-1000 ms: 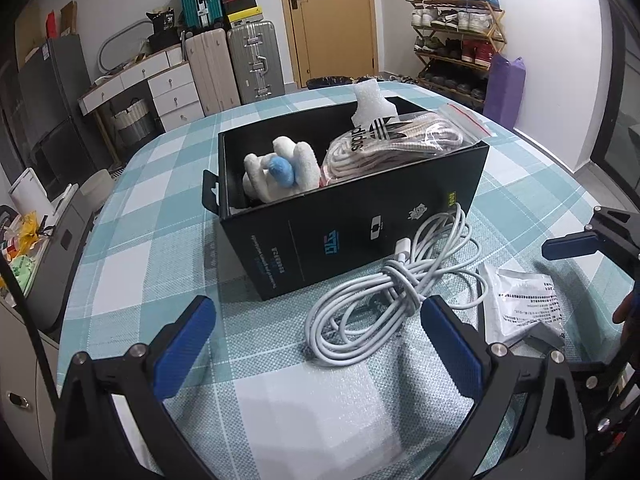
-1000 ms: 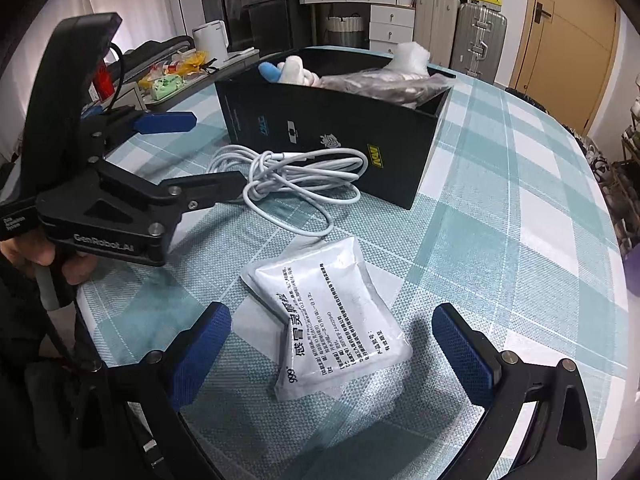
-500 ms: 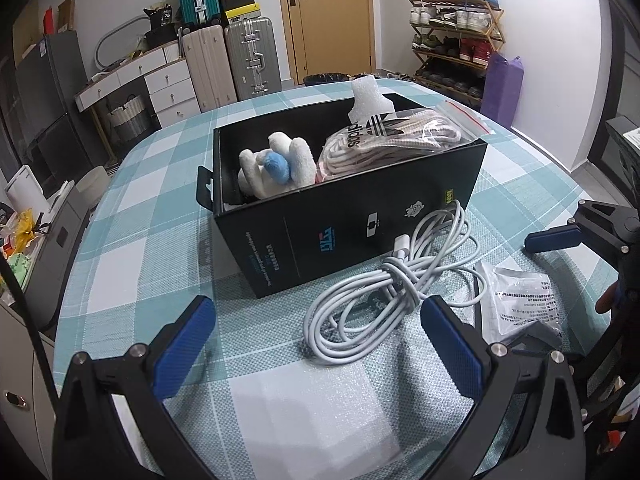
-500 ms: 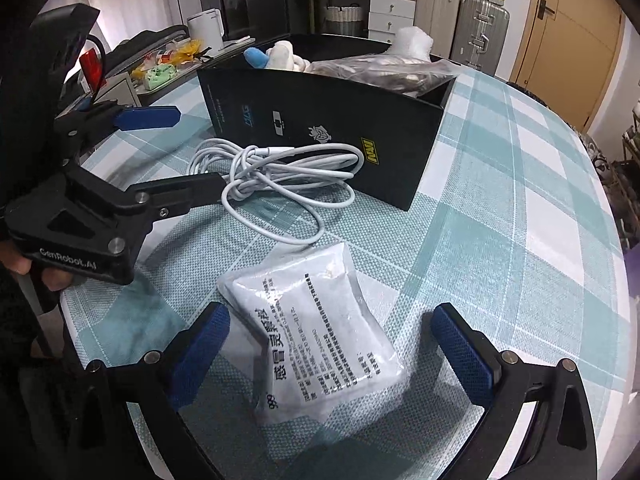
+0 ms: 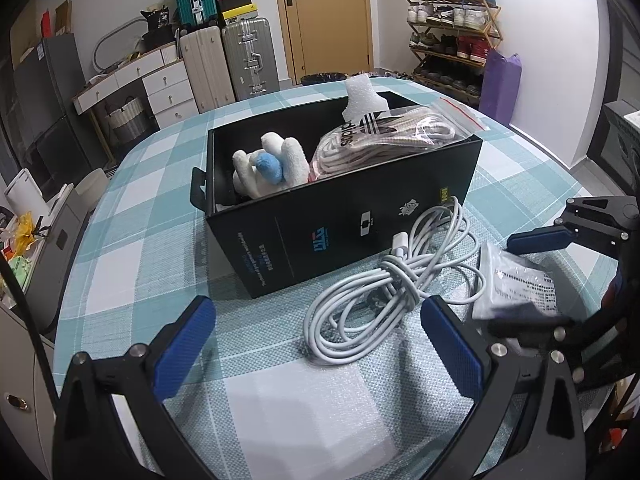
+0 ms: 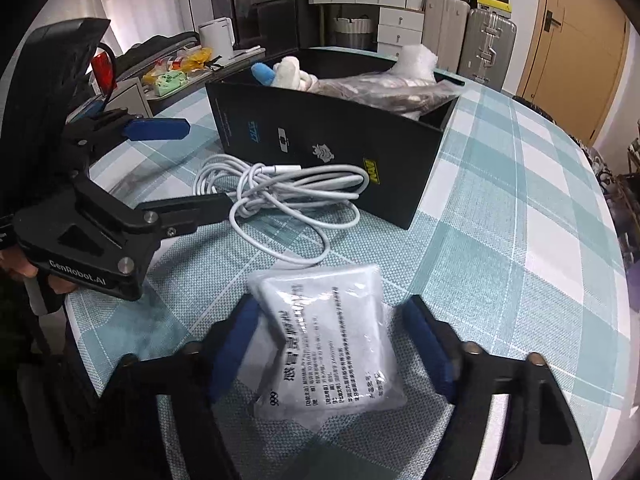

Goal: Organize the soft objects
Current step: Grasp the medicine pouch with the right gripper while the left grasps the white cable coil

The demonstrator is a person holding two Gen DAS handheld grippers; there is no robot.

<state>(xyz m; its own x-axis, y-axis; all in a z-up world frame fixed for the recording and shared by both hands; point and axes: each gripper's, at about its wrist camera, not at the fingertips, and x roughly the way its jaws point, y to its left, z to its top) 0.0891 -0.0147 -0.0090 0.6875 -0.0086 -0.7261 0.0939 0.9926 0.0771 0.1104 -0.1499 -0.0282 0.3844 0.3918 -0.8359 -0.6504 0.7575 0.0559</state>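
The right gripper (image 6: 328, 354) is down over the white sachet pack (image 6: 326, 338) on the checked tablecloth (image 6: 500, 264), and its blue-padded jaws are closing with the pack squarely between them. The left pad sits right against the pack's edge, while the right pad looks a shade off the other edge, though motion blur makes actual contact hard to call. Just ahead of that gripper, past the far edge of the pack, lies the bundled white cable (image 6: 280, 192), one loose loop running back to touch the pack's top edge. Beyond the cable stands the open black box (image 6: 328, 148), its near wall facing the gripper. Over on the other side, the left gripper (image 5: 320, 350) hovers with its jaws spread wide and nothing between them, the cable bundle (image 5: 394, 280) lying just ahead of its right finger. Straight ahead of it is the same black box (image 5: 340, 224), and inside that sit a white plush toy with a blue patch (image 5: 266, 164) at the left end, a zip bag of pale cords marked adidas (image 5: 384, 136) at the right, and a piece of white foam (image 5: 360, 94) poking up behind the bag. The sachet pack (image 5: 516, 284) lies off to the left gripper's right, beside the cable.
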